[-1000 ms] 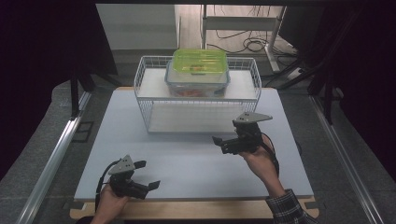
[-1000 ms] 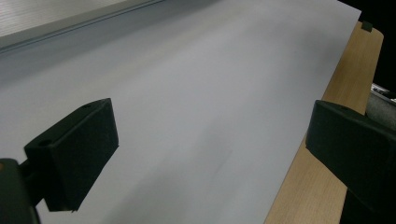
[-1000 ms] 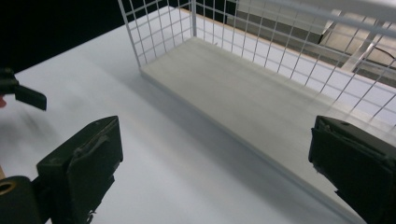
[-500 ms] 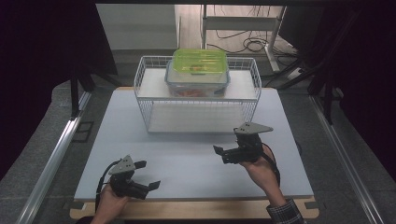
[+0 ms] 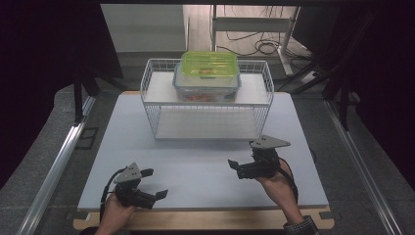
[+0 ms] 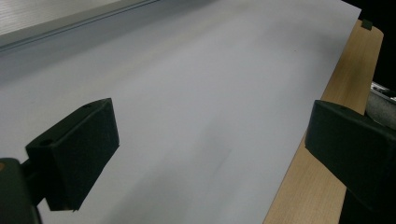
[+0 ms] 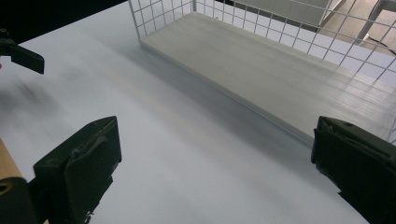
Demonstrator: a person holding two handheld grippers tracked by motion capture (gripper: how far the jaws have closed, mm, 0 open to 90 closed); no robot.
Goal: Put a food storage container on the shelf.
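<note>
- Grippers were held one in each of a person's hands over a pale grey table mat, seen from above.
- The left gripper sat low at the near left corner of the mat, close to the wooden table edge, with its two black jaws spread wide apart and nothing between them.
- In the left gripper view, the jaws framed bare mat on one side and the wooden edge on the other.
- The right gripper hovered at the near right of the mat, just in front of a white wire basket, its jaws also wide apart and holding nothing.
- In the right gripper view, the basket's wire wall and pale floor board lay ahead, and the left gripper showed at the far left edge.
- A clear food container with a green lid rested across the basket's back, well apart from both grippers; reddish contents showed through its side.
- Dark floor, metal rails and cables surrounded the table.
</note>
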